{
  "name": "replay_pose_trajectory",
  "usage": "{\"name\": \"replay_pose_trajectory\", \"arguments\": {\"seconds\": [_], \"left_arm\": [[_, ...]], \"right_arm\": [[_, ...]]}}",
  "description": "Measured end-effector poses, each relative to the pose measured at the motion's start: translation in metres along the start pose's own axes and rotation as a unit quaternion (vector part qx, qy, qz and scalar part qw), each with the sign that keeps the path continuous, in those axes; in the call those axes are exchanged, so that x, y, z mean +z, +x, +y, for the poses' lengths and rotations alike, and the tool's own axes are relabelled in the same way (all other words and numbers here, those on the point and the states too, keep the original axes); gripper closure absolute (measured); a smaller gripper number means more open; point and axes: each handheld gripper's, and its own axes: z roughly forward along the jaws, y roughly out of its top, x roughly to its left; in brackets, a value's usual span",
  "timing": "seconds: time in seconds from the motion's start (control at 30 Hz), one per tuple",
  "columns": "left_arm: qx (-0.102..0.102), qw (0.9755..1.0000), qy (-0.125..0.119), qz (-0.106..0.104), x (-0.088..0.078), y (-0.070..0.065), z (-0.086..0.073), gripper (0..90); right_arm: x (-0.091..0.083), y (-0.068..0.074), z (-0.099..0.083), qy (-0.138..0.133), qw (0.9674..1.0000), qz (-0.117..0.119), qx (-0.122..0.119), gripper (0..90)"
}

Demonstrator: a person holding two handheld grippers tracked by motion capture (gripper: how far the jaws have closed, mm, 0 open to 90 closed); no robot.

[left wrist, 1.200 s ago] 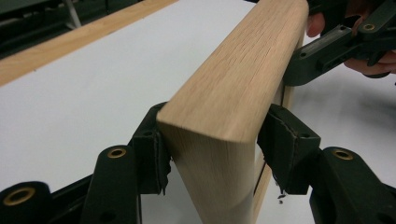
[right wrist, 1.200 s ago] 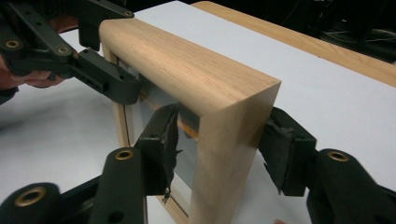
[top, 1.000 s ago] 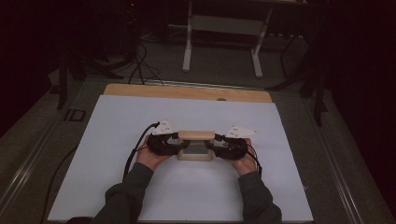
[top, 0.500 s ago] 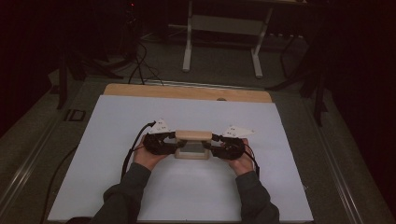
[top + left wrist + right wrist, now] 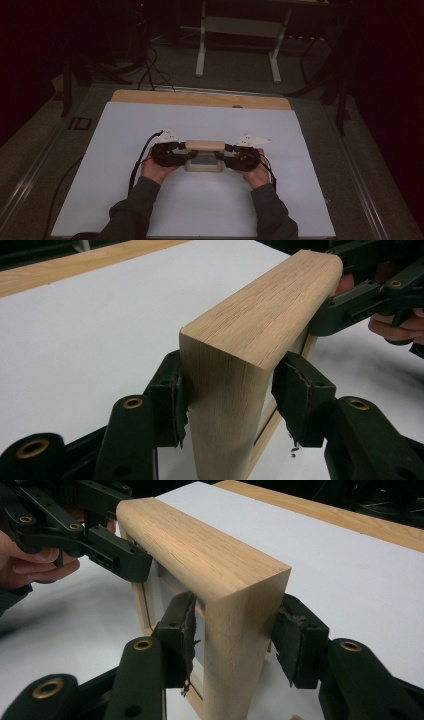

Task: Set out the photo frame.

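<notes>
A wooden frame [image 5: 204, 156] stands upright near the middle of a white table top [image 5: 125, 130], held between the person's two hands. The left gripper [image 5: 182, 154] grips the frame's left upright, and in the left gripper view its two black pads [image 5: 172, 400] press against opposite faces of the light oak post [image 5: 227, 390], with the jaws set fairly wide to take the wood's thickness. The right gripper [image 5: 227, 156] clamps the opposite upright the same way; in the right gripper view its worn pads [image 5: 182, 640] sit tight on either face of the post [image 5: 235, 640], and the other gripper [image 5: 117, 555] shows farther off on the far end. The frame's rounded top rail [image 5: 195, 545] runs level between the two grips. A pale panel seems to fill the inside of the frame, though the dim light makes that hard to confirm. Behind the white sheet a strip of bare wood [image 5: 200, 98] runs along the table's far edge
</notes>
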Motion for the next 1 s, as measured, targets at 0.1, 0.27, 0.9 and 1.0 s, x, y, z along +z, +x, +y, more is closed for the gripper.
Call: {"name": "replay_pose_trajectory", "arguments": {"seconds": [0.1,0.27,0.9,1.0], "left_arm": [[-0.002,1.0,0.002,0.001,-0.0006,-0.0012,0.0003,50.3],[-0.004,1.0,0.003,0.0,-0.0008,-0.0025,-0.0004,50.4],[-0.021,0.9997,0.005,0.006,-0.0001,-0.0026,0.0008,50.3],[-0.025,0.9997,0.006,0.005,-0.0003,-0.002,0.001,50.3]], "right_arm": [[-0.0008,0.0004,0.0002,0.001,1.0,0.002,0.001,53.7],[-0.002,0.0007,-0.0001,0.001,1.0,0.003,0.003,53.6],[-0.0001,-0.001,0.0002,0.0,0.9998,0.001,0.02,52.7],[0.0007,-0.001,0.0008,0.0,0.9997,0.001,0.024,52.6]]}}
